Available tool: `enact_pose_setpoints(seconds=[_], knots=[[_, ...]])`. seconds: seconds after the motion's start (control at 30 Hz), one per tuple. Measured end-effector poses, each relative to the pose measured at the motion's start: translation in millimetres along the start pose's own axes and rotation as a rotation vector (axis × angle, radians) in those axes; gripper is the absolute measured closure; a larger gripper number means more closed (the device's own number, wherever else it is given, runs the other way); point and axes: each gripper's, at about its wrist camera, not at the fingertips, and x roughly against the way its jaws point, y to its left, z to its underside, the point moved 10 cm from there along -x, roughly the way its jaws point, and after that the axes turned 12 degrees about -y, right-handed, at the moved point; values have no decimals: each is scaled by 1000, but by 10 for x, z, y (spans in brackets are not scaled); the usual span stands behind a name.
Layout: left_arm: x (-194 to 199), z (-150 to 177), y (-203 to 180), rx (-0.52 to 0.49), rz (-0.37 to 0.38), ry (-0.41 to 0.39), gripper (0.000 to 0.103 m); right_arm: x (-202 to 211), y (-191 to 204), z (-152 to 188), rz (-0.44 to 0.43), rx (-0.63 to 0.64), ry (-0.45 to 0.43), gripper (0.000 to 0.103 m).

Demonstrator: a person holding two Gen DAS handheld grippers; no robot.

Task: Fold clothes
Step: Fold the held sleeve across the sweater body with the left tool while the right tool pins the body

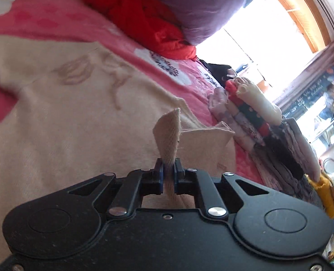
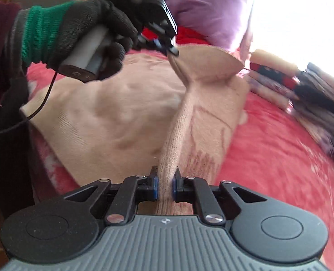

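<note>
Two grippers pinched your cream sweater (image 2: 112,117) at frame centre: left gripper (image 1: 169,169) clamped its hem, right gripper (image 2: 165,180) squeezed a ridge. Folded pile (image 2: 306,94) crowded the right; bedspread (image 2: 268,158) lay free between.

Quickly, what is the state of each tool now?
Left tool: closed on a corner of the beige sweater.
Right tool: closed on the sweater's sleeve.

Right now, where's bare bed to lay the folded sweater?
Free: pink blanket between the beige sweater and the stack of folded clothes. Crowded: that stack along the far edge, and the red garment and purple pillow beyond the sweater.
</note>
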Motion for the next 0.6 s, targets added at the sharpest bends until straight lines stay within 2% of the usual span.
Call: enact_pose_setpoints(seconds=[0.07,0.17,0.27,0.33,0.37,0.4,0.43,0.47,0.5,0.6], knots=[[9,18,129,72,-6,9,96,-40,65,-16,-8,27,8,90],[34,5,171,55,8,19,96,-79,115,-58,-14,41,11,90],[32,-44,161,-32,6,12,96,-107,128,-53,-16,41,20,90],[24,-54,129,-157,-24,44,95,-120,148,-69,-20,42,21,90],[60,-96,98,-228,-38,37,93,-125,159,-76,-22,45,20,90],[142,-194,51,-289,-51,-7,86,-132,159,-71,-21,49,22,90],[228,-315,-9,-333,-56,-60,72,-136,156,-64,-21,47,24,90],[279,-438,-86,-367,-53,-100,66,-139,151,-57,-22,45,26,90],[256,-525,-187,-400,-34,-107,58,-142,147,-50,-22,43,28,90],[-75,-603,-524,-479,67,-22,56,-148,142,-33,-19,39,32,90]])
